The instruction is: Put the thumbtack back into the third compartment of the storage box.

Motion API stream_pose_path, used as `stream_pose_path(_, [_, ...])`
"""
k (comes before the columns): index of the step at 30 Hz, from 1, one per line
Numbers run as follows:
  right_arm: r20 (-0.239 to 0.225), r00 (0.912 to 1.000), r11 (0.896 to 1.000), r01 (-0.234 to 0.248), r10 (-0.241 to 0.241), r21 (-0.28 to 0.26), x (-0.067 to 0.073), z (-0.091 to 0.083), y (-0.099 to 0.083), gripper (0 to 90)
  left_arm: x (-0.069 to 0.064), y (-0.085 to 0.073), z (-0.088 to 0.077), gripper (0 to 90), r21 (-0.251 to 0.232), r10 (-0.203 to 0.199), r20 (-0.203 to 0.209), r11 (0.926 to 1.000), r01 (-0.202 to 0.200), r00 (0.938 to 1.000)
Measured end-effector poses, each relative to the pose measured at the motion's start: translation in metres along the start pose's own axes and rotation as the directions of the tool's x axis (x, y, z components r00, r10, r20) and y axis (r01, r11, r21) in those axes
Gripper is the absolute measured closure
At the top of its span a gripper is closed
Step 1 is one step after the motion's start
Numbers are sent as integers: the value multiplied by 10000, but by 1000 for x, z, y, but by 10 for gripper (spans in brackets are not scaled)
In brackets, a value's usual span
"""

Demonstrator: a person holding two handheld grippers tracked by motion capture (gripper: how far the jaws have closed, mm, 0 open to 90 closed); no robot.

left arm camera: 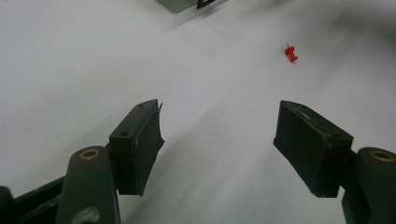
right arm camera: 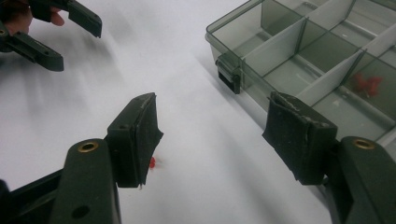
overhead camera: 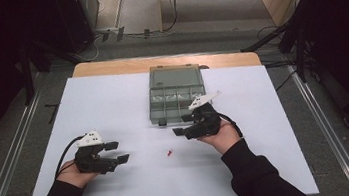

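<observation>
pushpin [overhead camera: 170, 153] on table [overhead camera: 112, 100] between both grippers; compartment box [overhead camera: 177, 92] behind it

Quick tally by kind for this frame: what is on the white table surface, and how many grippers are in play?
Red pushpin loose on the sheet: 1
Clear compartment box, lid open: 1
Red item in a box compartment, too blurred to count: at least 1
Grippers, left gripper and right gripper: 2
Total: at least 5

White-topped table [overhead camera: 112, 95], grey floor [overhead camera: 215, 32], dark surroundings, floor rails [overhead camera: 13, 153]
</observation>
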State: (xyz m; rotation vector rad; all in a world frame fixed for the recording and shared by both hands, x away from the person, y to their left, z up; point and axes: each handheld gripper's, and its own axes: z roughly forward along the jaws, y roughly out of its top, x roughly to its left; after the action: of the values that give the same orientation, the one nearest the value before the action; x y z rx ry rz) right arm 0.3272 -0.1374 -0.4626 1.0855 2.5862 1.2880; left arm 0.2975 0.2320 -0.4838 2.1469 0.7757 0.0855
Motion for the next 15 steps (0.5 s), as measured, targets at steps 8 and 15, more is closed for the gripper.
stream_pose_path(8, [-189, 9998, 10000, 14, -14, 27, 3, 3, -5, 360, 0, 0, 0, 307, 64, 4, -17, 10000, -4, 10000])
stream_pose_path(15, [-364, 9991, 9998, 212, -209, 66, 9, 6, -12, 362, 0, 1, 1, 307, 61, 18, -7, 10000, -18, 10000])
